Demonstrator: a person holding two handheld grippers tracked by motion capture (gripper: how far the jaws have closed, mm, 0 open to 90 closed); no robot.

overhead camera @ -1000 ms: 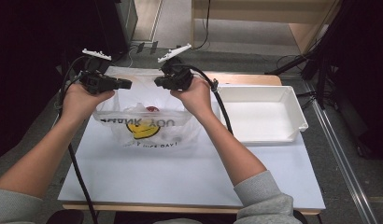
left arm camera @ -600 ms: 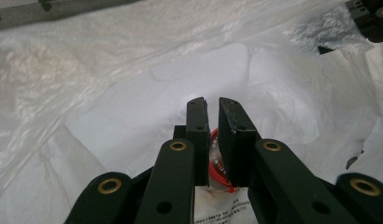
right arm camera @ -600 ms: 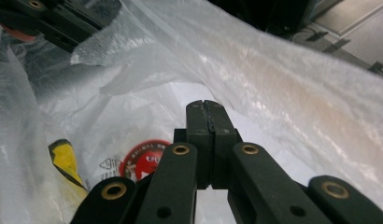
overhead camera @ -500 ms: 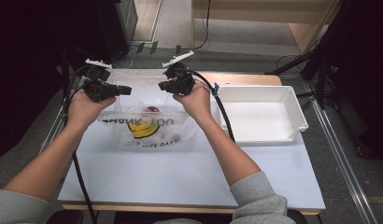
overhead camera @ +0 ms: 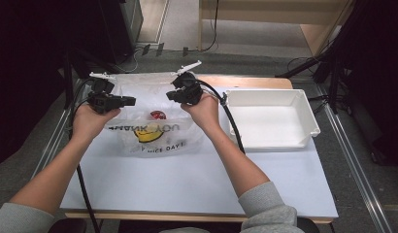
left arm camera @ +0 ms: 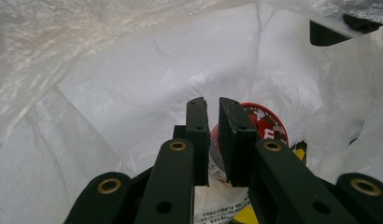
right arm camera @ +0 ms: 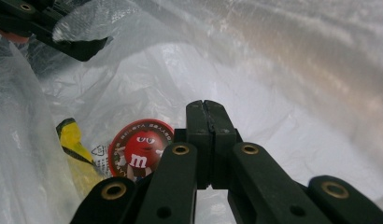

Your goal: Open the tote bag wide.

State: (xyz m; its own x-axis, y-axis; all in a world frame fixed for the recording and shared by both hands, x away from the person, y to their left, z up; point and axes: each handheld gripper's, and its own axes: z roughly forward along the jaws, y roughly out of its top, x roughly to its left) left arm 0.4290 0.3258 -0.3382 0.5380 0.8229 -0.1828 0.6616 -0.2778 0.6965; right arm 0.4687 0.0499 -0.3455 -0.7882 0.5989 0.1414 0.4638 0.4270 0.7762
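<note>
The plastic bag [overhead camera: 153, 131] is thin, translucent white, printed with a yellow smiley and dark lettering, and lies on the white table [overhead camera: 187, 179] between both hands. Inside it sit one red round tin [right arm camera: 142, 151] and one yellow packet [right arm camera: 75, 140]. The left gripper [overhead camera: 131, 100] pinches the bag's rim with its jaws nearly together; the right gripper [overhead camera: 171, 94] clamps the rim too, jaws fully closed. One white tray [overhead camera: 304, 104] stands just beside the bag, to the right.
</note>
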